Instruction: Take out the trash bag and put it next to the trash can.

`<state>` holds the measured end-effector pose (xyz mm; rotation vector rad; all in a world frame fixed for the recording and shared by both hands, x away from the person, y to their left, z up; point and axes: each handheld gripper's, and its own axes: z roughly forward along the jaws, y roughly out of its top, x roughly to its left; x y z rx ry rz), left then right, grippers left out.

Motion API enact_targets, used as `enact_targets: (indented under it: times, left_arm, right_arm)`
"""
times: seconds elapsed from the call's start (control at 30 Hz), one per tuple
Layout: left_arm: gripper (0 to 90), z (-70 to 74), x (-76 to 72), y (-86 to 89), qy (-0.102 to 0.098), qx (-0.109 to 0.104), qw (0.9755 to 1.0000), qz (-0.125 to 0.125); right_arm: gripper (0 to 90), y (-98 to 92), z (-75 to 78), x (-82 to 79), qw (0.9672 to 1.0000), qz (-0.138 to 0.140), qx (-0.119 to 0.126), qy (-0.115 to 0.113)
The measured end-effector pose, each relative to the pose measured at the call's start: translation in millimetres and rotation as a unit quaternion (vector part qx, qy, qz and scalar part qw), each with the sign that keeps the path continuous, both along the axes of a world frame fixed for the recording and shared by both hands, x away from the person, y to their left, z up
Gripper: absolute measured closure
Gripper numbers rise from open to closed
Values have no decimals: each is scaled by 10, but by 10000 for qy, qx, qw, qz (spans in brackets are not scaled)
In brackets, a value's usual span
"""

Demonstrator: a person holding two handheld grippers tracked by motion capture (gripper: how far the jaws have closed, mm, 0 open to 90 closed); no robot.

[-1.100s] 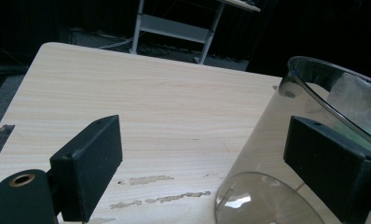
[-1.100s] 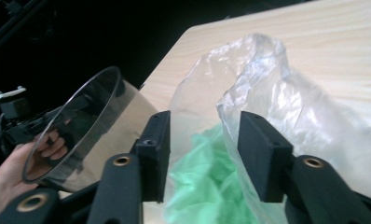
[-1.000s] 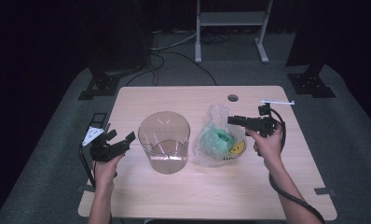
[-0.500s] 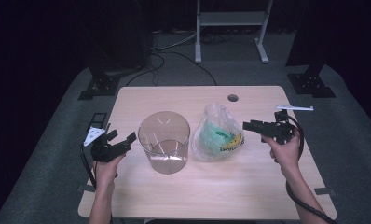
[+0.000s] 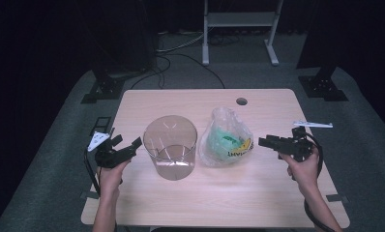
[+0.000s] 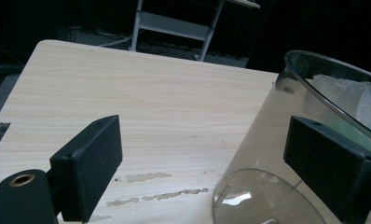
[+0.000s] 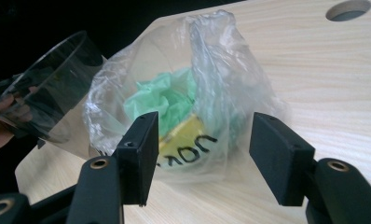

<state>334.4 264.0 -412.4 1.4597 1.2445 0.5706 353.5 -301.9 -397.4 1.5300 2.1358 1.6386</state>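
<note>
Two grippers flank the table's middle: left gripper [image 5: 136, 144] wide open beside a clear container [image 5: 170, 146]; right gripper [image 5: 262, 141], jaws just opening, empty, near a plastic bag [image 5: 227, 139].

The pale wooden counter [image 5: 181, 203] carries a clear plastic tub [image 5: 170, 146] near its centre; at three o'clock, apparently touching, a crumpled plastic bag [image 5: 227, 140].

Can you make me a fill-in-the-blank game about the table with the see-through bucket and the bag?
1. The clear bucket stands on the wooden ____.
2. The crumpled stuff inside the plastic bag is yellow and ____.
3. The bag sits between the bucket and the ____ tool.
4. The left tool has its jaws ____, next to the bucket.

Missing words: table, green, right, open
</note>
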Motion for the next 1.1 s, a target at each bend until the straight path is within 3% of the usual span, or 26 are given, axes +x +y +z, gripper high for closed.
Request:
enact_targets:
  times: [0.83, 1.1]
  left_arm:
    - [104, -26, 6, -16, 53, -45, 10000, -25]
    - [104, -31, 7, -18, 61, -40, 10000, -24]
  right_arm:
    - [413, -238, -502, -312, 9993, -276, 163, 167]
    - [413, -286, -555, -424, 9988, -408, 251, 102]
